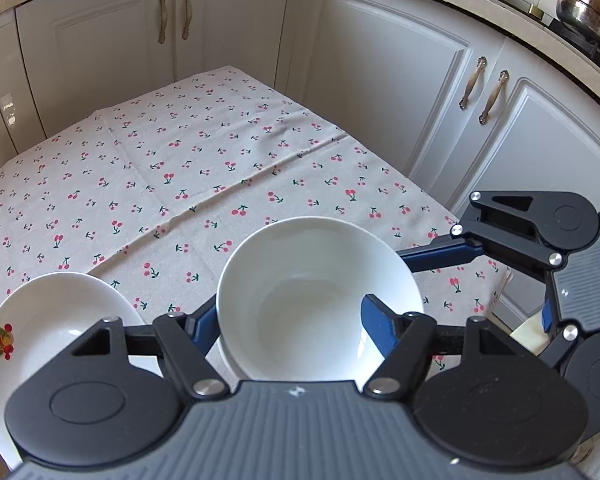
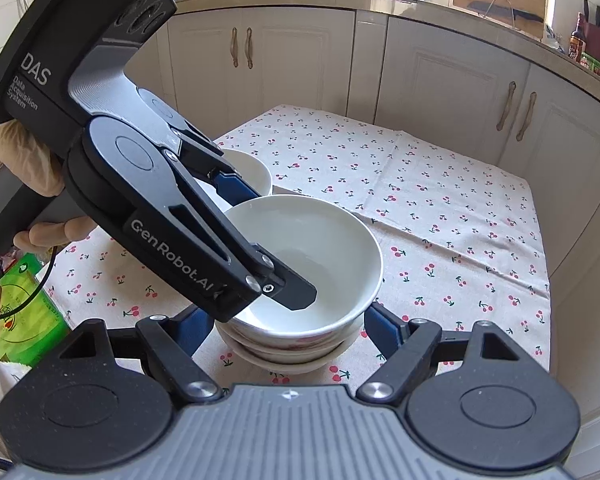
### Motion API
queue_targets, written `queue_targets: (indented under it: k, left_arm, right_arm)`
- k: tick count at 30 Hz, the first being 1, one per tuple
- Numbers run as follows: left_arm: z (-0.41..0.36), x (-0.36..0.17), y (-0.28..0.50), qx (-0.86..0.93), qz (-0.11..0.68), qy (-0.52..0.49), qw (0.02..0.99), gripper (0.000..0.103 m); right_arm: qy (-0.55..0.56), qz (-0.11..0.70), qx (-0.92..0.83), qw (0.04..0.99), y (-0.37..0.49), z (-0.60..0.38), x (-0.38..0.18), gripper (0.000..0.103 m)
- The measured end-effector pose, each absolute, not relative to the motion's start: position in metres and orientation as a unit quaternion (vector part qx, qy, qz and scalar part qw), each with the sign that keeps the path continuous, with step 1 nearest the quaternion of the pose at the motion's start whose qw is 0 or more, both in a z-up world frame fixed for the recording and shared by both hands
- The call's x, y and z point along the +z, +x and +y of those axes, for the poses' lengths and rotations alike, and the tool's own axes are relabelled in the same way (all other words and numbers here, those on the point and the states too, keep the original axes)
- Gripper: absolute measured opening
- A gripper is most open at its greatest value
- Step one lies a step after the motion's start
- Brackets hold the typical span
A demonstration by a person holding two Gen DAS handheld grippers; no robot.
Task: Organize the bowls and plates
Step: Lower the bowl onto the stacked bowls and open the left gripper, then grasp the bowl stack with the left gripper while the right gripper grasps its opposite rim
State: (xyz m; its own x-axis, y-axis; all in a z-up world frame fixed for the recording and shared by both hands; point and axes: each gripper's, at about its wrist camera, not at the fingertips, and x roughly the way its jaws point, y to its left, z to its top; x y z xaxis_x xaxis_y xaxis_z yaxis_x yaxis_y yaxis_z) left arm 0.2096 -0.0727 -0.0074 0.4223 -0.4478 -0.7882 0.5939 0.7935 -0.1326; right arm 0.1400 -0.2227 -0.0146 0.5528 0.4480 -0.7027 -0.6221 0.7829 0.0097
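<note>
A white bowl (image 1: 320, 300) (image 2: 316, 264) sits on top of a stack of bowls (image 2: 296, 354) on the cherry-print tablecloth (image 1: 204, 168). My left gripper (image 1: 290, 322) (image 2: 268, 240) straddles the top bowl's near rim, one finger inside the bowl and one outside; the jaws stand wide, not pinched. My right gripper (image 2: 290, 326) is open, its blue fingers on either side of the stack's base. It also shows in the left wrist view (image 1: 496, 276) at the right. A white plate with a fruit print (image 1: 48, 332) lies left of the stack; another white dish (image 2: 248, 172) shows behind the left gripper.
White kitchen cabinets (image 1: 380, 64) close in behind and right of the table. A steel pot (image 1: 588, 8) stands on the counter. A green package (image 2: 24, 312) lies at the table's left side.
</note>
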Motion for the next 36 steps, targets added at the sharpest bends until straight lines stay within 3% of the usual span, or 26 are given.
queue_targets:
  k: [15, 25, 29, 36]
  left_arm:
    - [-0.075, -0.010, 0.206, -0.316, 0.425, 0.107, 0.841, 0.074]
    - [-0.072, -0.008, 0.208, -0.321, 0.420, 0.103, 0.843, 0.080]
    - [-0.059, 0.004, 0.209, -0.311, 0.402, 0.090, 0.856, 0.083]
    - [-0.037, 0.019, 0.201, -0.310, 0.367, 0.060, 0.875, 0.086]
  right_arm:
    - [-0.126, 0.358, 0.306, 0.873, 0.140, -0.223, -0.012, 0.085]
    - [-0.122, 0.372, 0.312, 0.865, 0.143, -0.224, -0.015, 0.086]
    - [-0.132, 0.348, 0.319, 0.872, 0.134, -0.225, -0.011, 0.100]
    - [-0.137, 0.331, 0.319, 0.877, 0.131, -0.228, -0.007, 0.103]
